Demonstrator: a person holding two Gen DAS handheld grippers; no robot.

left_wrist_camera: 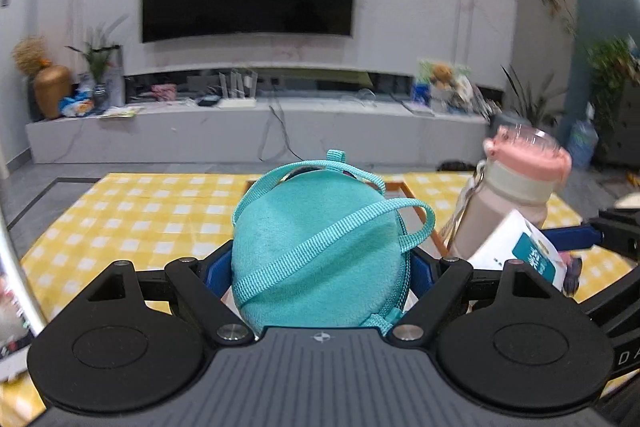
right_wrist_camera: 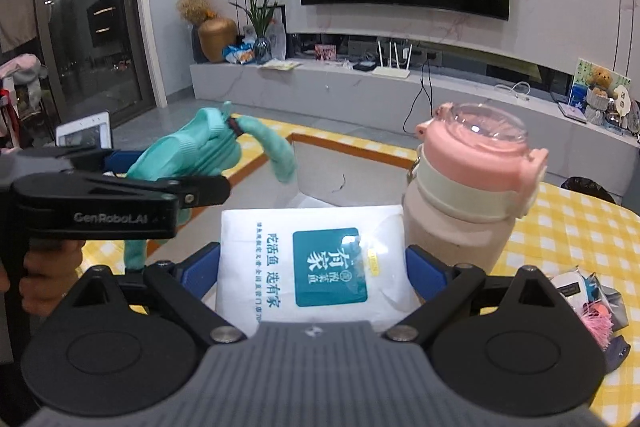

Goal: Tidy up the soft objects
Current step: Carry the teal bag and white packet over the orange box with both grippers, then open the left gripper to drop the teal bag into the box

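- Between the left gripper point(left_wrist_camera: 320, 263) fingers: teal pouch point(left_wrist_camera: 316, 251), clamped at mid-body. Plush, squashy and light by the look; its webbing straps point(left_wrist_camera: 332, 239) hang loose and could snag, so the body is the better hold.
- Between the right gripper point(right_wrist_camera: 316, 263) fingers: white tissue pack point(right_wrist_camera: 320, 259), pinched by its sides. Slick film over a soft fill; likely to slip.
- Just right of that gripper: pink bottle point(right_wrist_camera: 472, 179), rigid, upright on the yellow checked cloth point(right_wrist_camera: 580, 227).

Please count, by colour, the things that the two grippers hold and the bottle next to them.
Teal: 1, the plush bag in the left gripper
White: 1, the packet in the right gripper
Pink: 1, the bottle
Total: 3
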